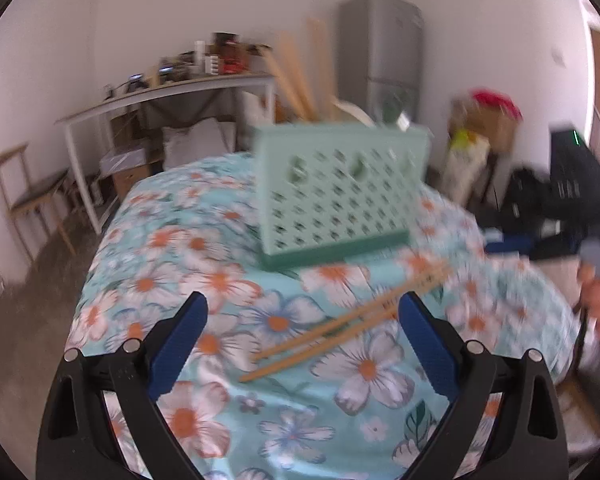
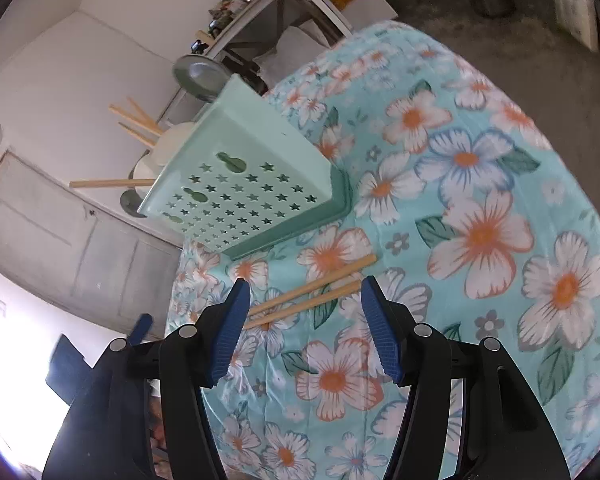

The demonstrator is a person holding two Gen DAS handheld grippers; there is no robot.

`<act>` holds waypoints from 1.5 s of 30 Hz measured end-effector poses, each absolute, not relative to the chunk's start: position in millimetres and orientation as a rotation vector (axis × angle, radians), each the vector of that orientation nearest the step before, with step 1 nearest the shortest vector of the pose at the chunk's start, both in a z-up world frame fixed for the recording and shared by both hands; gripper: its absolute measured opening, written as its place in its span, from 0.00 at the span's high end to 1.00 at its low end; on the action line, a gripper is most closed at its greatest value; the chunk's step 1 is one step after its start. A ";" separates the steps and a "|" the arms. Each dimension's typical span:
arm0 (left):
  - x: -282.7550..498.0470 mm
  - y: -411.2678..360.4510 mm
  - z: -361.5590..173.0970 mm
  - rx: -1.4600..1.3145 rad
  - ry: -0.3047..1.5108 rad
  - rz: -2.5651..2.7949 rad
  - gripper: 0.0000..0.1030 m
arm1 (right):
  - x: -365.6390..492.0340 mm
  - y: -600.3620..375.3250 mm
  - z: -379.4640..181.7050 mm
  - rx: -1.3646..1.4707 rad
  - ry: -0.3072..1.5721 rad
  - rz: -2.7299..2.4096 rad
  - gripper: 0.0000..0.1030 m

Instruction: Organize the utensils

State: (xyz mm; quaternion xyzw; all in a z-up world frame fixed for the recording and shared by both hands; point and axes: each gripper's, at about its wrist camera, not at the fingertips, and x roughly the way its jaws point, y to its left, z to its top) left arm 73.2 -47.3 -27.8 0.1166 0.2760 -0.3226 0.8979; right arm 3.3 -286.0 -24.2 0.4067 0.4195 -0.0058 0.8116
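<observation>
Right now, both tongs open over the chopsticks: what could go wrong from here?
1. The two chopsticks lie flat and close together on a soft floral cloth; the right tongs may take one and nudge the other, or pinch cloth.
2. The green holder stands just behind them and already holds utensils; a push forward could tip it.
3. Both the left tongs and the right frame the same pair, so they may collide.

The right gripper (image 2: 304, 300) is held with jaws apart and nothing gripped above two wooden chopsticks (image 2: 312, 292) laid on the floral tabletop (image 2: 500, 200). A perforated mint-green utensil holder (image 2: 244, 184) is stood behind them, chopsticks and spoons protruding.
</observation>
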 end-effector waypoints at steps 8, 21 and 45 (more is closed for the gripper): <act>60.0 -98.1 -47.7 0.469 0.561 -0.778 0.35 | 3.0 -297.0 -42.3 0.910 0.896 0.018 0.45; 43.4 -154.6 -82.6 0.847 0.474 -0.843 0.75 | -7.6 -314.1 -57.3 0.978 0.888 0.014 0.45; 30.2 -140.2 -78.1 0.851 0.564 -0.939 0.92 | -20.3 -317.5 -45.7 0.989 0.863 0.034 0.45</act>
